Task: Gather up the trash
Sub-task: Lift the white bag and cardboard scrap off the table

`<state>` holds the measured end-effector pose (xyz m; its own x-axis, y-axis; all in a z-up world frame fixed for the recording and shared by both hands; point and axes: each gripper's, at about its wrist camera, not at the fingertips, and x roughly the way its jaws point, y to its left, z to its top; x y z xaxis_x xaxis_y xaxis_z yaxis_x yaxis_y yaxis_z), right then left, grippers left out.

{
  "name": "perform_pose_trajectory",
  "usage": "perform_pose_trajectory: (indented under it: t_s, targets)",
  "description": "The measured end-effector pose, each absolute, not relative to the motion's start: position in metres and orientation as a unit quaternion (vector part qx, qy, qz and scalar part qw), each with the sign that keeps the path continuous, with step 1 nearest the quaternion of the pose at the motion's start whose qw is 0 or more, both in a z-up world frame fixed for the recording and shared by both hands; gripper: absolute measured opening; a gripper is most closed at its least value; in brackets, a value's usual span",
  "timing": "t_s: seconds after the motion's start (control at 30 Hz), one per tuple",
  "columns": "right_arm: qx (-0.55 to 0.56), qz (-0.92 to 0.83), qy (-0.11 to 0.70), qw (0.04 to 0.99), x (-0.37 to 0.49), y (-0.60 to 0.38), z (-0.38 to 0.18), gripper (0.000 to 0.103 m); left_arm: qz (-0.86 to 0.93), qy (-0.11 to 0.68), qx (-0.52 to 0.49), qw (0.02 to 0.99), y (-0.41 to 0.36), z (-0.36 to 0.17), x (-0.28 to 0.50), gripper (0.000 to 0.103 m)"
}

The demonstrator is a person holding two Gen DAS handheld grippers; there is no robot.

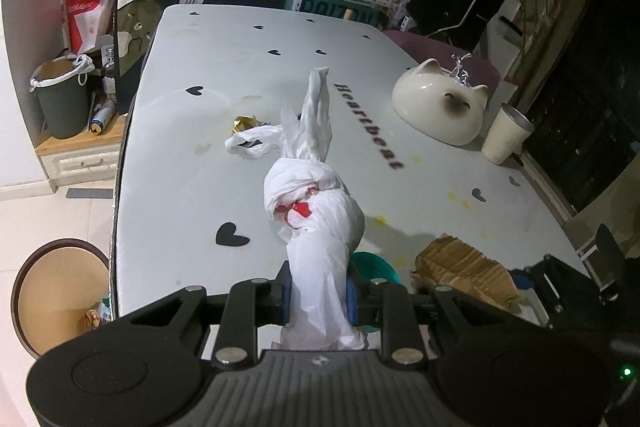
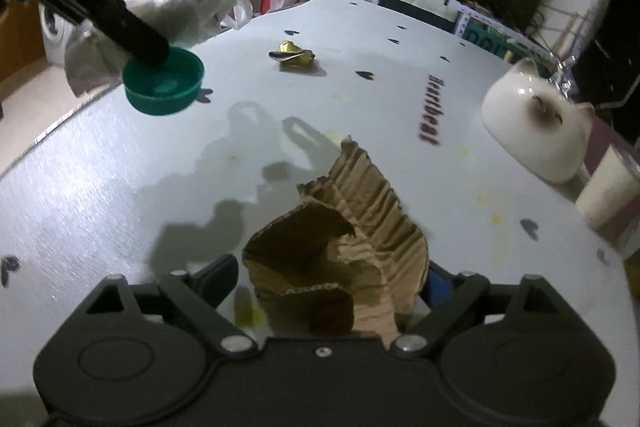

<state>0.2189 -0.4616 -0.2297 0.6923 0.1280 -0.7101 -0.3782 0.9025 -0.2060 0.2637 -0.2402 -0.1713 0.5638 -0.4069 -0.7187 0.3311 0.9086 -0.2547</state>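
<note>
My left gripper (image 1: pixel 319 297) is shut on the twisted neck of a knotted white plastic bag (image 1: pixel 316 199) with red scraps inside, held over the table. A green bottle cap (image 1: pixel 376 267) lies just beneath it. In the right wrist view, the cap (image 2: pixel 164 83) sits under one black finger (image 2: pixel 120 19) of the left gripper. My right gripper (image 2: pixel 326 281) stands wide open around a torn piece of corrugated cardboard (image 2: pixel 352 227); its left pad is clear of it. A crumpled gold wrapper (image 2: pixel 294 57) and a small white plastic scrap (image 1: pixel 248 143) lie farther out.
The white table (image 1: pixel 192 195) has black hearts printed on it. A cat-shaped ceramic bowl (image 1: pixel 440 103) and a cream cup (image 1: pixel 506 135) stand at its right edge. On the floor to the left are a round brown bin (image 1: pixel 56 291) and a dark lined bin (image 1: pixel 60 99).
</note>
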Motion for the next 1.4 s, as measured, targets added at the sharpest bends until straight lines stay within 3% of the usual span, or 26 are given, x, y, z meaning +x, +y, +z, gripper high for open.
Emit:
perform_pose_trajectory:
  t_s: [0.13, 0.2, 0.3, 0.7, 0.97, 1.27, 1.4]
  targets:
    - [-0.200, 0.152, 0.371, 0.894, 0.224, -0.460, -0.233, 0.084, -0.209, 0.416, -0.048, 0.883, -0.237, -0.170, 0.260, 0.026]
    - [-0.196, 0.151, 0.375, 0.893, 0.227, -0.462, -0.231, 0.069, -0.208, 0.416, -0.049, 0.884, -0.235, -0.170, 0.259, 0.026]
    - [-0.172, 0.141, 0.388, 0.894, 0.231, -0.464, -0.227, 0.057, -0.204, 0.415, -0.052, 0.885, -0.233, -0.169, 0.257, 0.026]
    - [-0.002, 0.072, 0.388, 0.919, 0.223, -0.468, -0.150, 0.055, -0.184, 0.397, -0.053, 0.898, -0.233, -0.148, 0.234, 0.026]
    - [0.020, 0.071, 0.355, 0.932, 0.212, -0.457, -0.105, 0.055, -0.177, 0.379, -0.060, 0.906, -0.225, -0.125, 0.217, 0.026]
    - [0.021, 0.065, 0.393, 0.917, 0.201, -0.455, -0.133, 0.055, -0.189, 0.452, -0.084, 0.868, -0.233, -0.175, 0.220, 0.028]
    - [0.025, 0.061, 0.413, 0.908, 0.193, -0.458, -0.148, 0.055, -0.179, 0.493, -0.117, 0.843, -0.227, -0.209, 0.225, 0.039]
